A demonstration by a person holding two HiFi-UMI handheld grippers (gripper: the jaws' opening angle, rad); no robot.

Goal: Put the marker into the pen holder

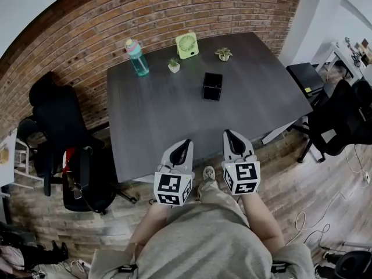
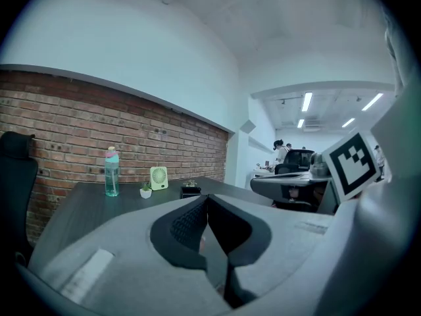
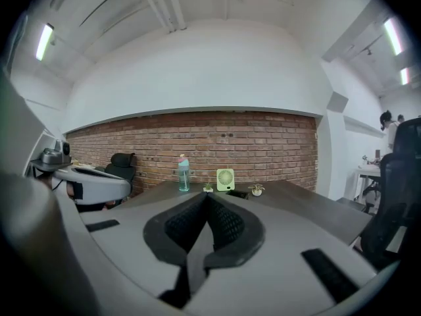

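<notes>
Pen holder (image 1: 212, 86) stands on the tabletop (image 1: 151, 127), well beyond your tongs. Your left tongs (image 1: 186, 142) and right tongs (image 1: 228, 133) are both pressed together, empty.

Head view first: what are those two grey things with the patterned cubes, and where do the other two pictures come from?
They are hand-held tools, not a robot. A person holds a left gripper and a right gripper, each with two jaws. The head view comes from a camera on the person's head, looking down. The other two come from cameras riding on each gripper, looking along its jaws. Both pairs of jaws are shut with nothing between them. On the dark table stand a black pen holder, a teal bottle, a small green fan and two potted plants. No marker shows anywhere.
</notes>
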